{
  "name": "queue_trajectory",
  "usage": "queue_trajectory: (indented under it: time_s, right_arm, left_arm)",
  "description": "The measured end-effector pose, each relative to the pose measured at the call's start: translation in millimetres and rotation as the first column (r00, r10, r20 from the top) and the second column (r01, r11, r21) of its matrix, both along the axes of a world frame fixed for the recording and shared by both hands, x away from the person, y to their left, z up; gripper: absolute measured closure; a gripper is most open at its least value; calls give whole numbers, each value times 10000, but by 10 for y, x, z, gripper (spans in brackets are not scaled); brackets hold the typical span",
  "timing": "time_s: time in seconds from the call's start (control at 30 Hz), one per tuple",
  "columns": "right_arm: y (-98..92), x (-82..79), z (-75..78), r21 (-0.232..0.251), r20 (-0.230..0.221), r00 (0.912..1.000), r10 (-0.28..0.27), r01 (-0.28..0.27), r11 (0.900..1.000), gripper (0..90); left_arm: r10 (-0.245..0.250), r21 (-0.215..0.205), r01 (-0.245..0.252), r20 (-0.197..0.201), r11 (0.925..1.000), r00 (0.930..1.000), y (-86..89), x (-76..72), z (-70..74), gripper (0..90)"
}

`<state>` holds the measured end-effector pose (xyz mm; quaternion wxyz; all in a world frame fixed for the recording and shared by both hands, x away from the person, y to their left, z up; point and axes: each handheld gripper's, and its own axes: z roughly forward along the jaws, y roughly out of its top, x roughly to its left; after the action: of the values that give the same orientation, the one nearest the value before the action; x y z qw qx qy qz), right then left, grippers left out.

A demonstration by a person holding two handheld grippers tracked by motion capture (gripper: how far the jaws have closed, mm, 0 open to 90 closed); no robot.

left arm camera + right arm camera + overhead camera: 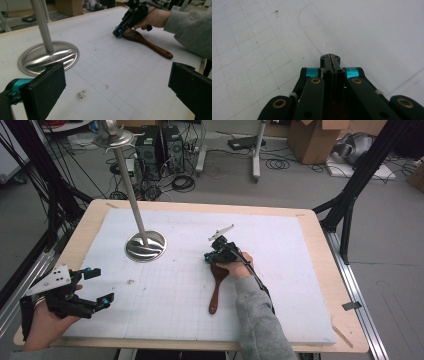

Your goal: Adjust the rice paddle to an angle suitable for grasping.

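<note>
Nearest us, our left hand-held gripper (97, 287) hovers with jaws spread wide, while our right hand-held gripper (212, 256) — jaws clenched together — presses onto the wooden spoon (218, 287) on the worktop (310, 250).

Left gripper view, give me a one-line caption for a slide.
Open left gripper faces a metal stand while the shut right gripper rests on a wooden spoon.

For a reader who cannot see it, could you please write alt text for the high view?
A person's right gripper, jaws shut, rests at the head of a wooden spatula on a white gridded mat. The left gripper sits open at the mat's near left corner, and a metal stand rises behind.
</note>
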<state>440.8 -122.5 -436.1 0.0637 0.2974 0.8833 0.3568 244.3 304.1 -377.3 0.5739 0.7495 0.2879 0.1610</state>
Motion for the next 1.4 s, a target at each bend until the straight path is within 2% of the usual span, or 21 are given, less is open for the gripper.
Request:
queue_trajectory:
  time_s: [0.23, 0.53, 0.63, 0.8, 1.0, 1.27, 1.4]
  right_arm:
    - [-126, -52, 0, 34, -25, 9998, -214, 215, 9998, 900]
    - [-286, -112, -11, 251, -186, 9985, -523, 527, 9983, 900]
    - [-322, -132, -11, 185, -118, 9985, -542, 544, 9983, 900]
    - [-369, -173, -4, 95, -153, 9978, -640, 641, 9979, 900]
    - [-385, -240, -1, -103, 202, 9970, -742, 744, 9972, 900]
    - [-497, -337, -5, -9, 80, 9945, -1042, 1042, 9946, 900]
    - [-531, -372, -9, 7, 157, 9935, -1131, 1131, 9936, 900]
  left_arm:
    - [-22, 145, 24, -127, 9999, 9999, -28, 47, -15, 23]
    - [-118, 128, 121, -246, 9998, 9996, -61, 97, -33, 23]
    - [-174, 172, 178, -237, 9997, 9996, -63, 109, -33, 23]
    - [-248, -19, 248, -303, 9997, 9992, -78, 140, -8, 23]
    - [-322, -153, 320, -139, 9994, 9994, -96, 156, 38, 23]
    - [-421, -134, 416, -377, 9990, 9984, -167, 211, 14, 23]
    - [-538, 30, 539, -373, 9985, 9979, -239, 235, 21, 23]
